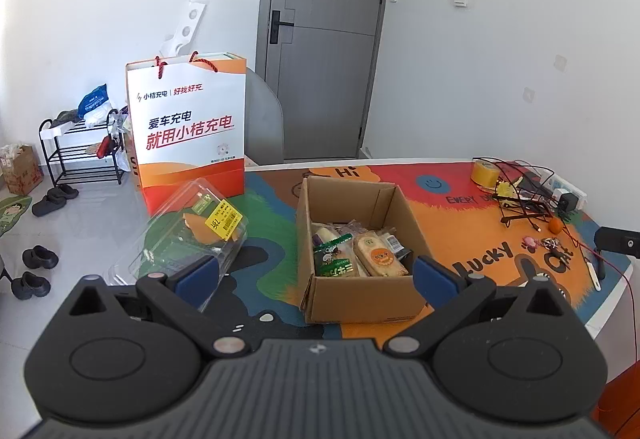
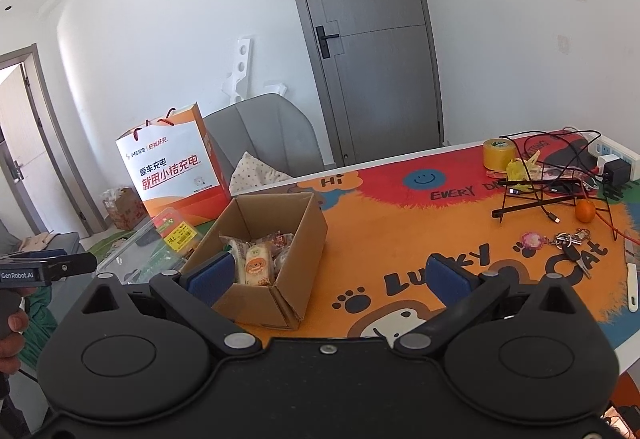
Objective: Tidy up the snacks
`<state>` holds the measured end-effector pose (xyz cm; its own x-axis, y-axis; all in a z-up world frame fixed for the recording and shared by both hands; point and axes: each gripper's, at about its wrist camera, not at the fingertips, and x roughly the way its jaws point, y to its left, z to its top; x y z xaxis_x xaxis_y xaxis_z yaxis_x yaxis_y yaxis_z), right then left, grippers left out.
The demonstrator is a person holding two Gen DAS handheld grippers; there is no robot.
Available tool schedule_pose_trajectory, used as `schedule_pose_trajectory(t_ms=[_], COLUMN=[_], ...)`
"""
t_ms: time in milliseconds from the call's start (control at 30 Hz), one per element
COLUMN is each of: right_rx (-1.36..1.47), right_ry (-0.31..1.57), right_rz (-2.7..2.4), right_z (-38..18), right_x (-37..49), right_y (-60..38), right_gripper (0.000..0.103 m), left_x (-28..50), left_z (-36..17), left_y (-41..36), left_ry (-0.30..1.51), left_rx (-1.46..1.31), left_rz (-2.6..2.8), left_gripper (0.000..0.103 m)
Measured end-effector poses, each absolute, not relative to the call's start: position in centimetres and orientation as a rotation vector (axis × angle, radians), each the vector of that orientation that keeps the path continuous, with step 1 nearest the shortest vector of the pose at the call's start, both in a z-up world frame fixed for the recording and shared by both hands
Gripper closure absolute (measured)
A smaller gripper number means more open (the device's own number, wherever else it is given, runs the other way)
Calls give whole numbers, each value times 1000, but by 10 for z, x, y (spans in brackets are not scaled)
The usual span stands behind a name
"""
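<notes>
A: Item one, box (image 1: 360, 239): open cardboard, on the bench (image 1: 460, 231), snacks (image 1: 356, 251) packed inside. Item two, clamshell (image 1: 188, 239): clear plastic, yellow label, just left of the box, partly over the bench edge as far as we can tell.

B: Item three, left hand-held gripper (image 1: 316, 275): fingers spread wide, nothing between them, hovering short of the box. Item four, right hand-held gripper (image 2: 332, 277): likewise spread and empty, nearer the box's right side.

A: Risks, as we judge them. The clamshell is slick and springy; a hard squeeze could pop its lid or shoot it off the edge to the floor.

B: The box looks light. If we push a pack in from one side it may slide, or its loose front flap may catch a pad.

A: The wrapped cakes crush easily; we'd pinch by the wrapper ends.

B: Bag (image 1: 188, 127): tall, upright behind the clamshell, easy to tip with an elbow swing. Cables (image 2: 552, 175) and keys (image 2: 568, 243) lie well apart, low concern.
</notes>
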<state>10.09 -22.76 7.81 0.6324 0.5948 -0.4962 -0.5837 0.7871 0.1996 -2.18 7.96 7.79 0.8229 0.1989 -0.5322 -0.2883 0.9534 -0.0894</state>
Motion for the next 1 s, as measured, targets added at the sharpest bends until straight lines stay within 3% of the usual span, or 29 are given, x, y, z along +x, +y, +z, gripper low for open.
schedule_pose_trajectory(t_ms=[1000], right_rx=[4], right_ry=[587], right_rz=[688], right_z=[74], right_x=[97], right_y=[-223], right_gripper=[0], left_x=[-19], left_z=[72], left_y=[71], left_ry=[570], left_rx=[-164], left_rz=[215], left_gripper=[1])
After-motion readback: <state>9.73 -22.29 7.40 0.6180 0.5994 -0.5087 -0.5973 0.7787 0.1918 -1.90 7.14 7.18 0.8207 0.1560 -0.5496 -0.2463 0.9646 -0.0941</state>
